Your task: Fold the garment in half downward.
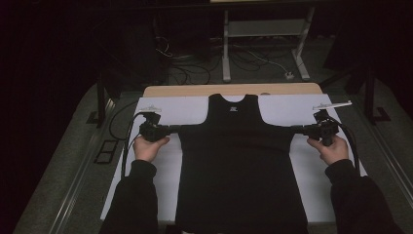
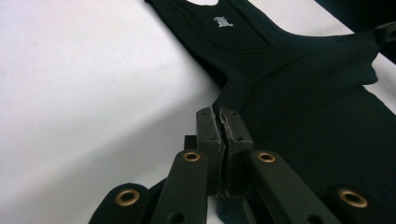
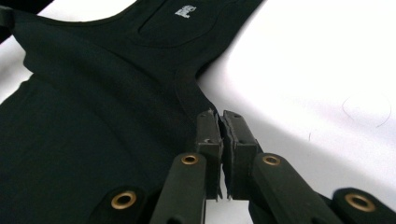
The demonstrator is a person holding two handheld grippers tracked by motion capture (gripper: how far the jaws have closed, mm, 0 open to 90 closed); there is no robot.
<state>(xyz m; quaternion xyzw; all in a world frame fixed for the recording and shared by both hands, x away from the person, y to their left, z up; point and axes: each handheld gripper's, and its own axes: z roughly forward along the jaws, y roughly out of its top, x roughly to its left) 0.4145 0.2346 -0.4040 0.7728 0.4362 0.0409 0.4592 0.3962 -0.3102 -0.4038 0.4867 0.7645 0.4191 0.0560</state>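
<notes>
High view: a black vest (image 1: 241,170) lies flat on the white-covered table (image 1: 146,170), neck away from you, hem toward you. Its long axis runs straight away from you, down the middle of the table. Your 2 hands come in from the bottom. The left claw (image 1: 176,128) meets the vest's left side just under the armhole. The right claw (image 1: 294,127) meets the right side at the matching spot. Both claws point inward, toward each other, with the vest's full width between them. Neither hand is nearer; they sit level, 1 at each side seam.

Left gripper view: the 2 black jaws are pressed together on the vest's edge right below the armhole, pinching a fold of cloth. From this claw the vest spreads ahead and to the right. A small white neck label (image 2: 223,21) shows far up the frame. The bare white table lies to the left.

Right gripper view: this claw is also pinching the vest's edge under the other armhole, with only a thin slit showing between the jaw pads. Here the vest spreads ahead and to the left, label at the top, bare table to the right.

Judging from this, any lift or fold would turn on the vest hanging evenly between your 2 level grips.
</notes>
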